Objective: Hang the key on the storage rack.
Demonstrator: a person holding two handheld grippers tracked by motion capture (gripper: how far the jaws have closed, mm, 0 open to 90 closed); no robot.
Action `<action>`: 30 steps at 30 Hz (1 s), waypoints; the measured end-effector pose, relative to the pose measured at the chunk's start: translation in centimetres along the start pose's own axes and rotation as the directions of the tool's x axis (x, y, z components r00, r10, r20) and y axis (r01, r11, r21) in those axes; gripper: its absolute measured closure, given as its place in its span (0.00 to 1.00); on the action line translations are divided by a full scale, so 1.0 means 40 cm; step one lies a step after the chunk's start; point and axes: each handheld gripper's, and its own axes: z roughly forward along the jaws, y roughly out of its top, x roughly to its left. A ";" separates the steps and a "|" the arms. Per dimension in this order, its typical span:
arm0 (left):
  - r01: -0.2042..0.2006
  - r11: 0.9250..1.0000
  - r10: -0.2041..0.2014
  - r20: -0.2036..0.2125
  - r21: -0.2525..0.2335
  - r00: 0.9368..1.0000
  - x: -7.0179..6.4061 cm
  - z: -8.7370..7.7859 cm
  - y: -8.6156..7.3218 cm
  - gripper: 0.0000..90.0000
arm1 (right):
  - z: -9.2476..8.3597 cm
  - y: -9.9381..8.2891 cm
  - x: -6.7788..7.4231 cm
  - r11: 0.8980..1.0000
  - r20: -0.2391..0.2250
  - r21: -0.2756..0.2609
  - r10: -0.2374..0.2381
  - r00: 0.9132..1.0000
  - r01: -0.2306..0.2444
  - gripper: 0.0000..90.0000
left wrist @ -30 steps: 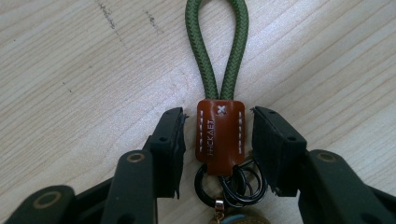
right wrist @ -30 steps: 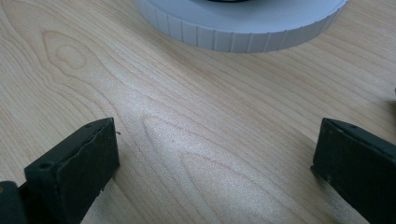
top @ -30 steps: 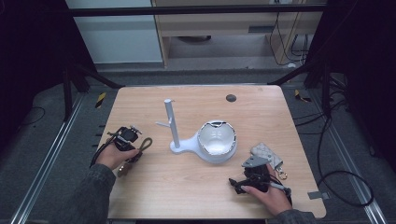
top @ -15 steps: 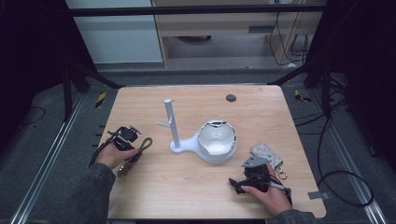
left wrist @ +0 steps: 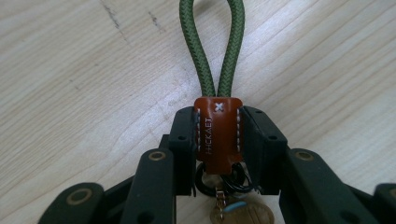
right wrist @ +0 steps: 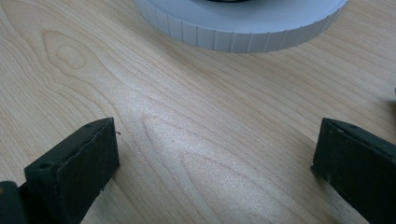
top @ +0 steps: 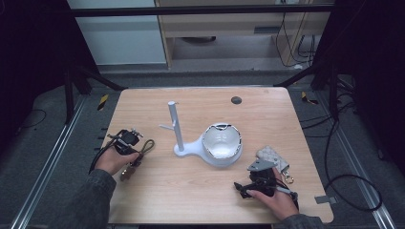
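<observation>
A keychain lies at the table's left: a brown leather tab (left wrist: pixel 218 133) stitched in white, a green cord loop (left wrist: pixel 212 46) running away from it, and black rings with a brass piece below. My left gripper (left wrist: pixel 218 136) is shut on the tab, its jaws having just been closing onto it, one pad on each side. In the high view the left gripper (top: pixel 128 142) sits low on the table with the green loop (top: pixel 147 145) beside it. My right gripper (right wrist: pixel 215 163) stands open over bare wood, resting near the front right (top: pixel 244 187).
A white stand with an upright post (top: pixel 175 126) and a ribbed white bowl (top: pixel 221 145) occupies the table's middle; the bowl's base (right wrist: pixel 243 23) is just ahead of the right jaws. A pale grey pouch with a clip (top: pixel 272 156) lies right of the bowl. A dark round spot (top: pixel 236 100) marks the far side.
</observation>
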 end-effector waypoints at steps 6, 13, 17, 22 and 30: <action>0.009 0.984 -0.013 -0.022 -0.178 1.000 -0.016 -0.062 -0.043 0.73 | 0.000 0.000 0.000 1.000 0.000 0.000 -0.001 1.000 0.001 0.00; 0.002 0.930 -0.019 -0.042 -0.368 0.999 -0.065 -0.104 -0.102 0.73 | 0.000 0.000 0.000 1.000 0.000 -0.001 -0.002 1.000 0.002 0.00; 0.000 0.908 -0.023 -0.051 -0.419 0.998 -0.081 -0.115 -0.118 0.73 | 0.000 0.000 0.000 1.000 0.000 0.000 0.000 1.000 0.000 0.00; -0.004 0.864 -0.023 -0.047 -0.503 0.999 -0.099 -0.147 -0.128 0.73 | 0.000 0.000 0.000 1.000 0.000 0.000 -0.001 1.000 0.001 0.00; -0.019 0.837 -0.005 -0.043 -0.547 0.999 -0.134 -0.168 -0.126 0.73 | 0.000 0.000 0.000 1.000 0.000 0.000 -0.001 1.000 0.001 0.00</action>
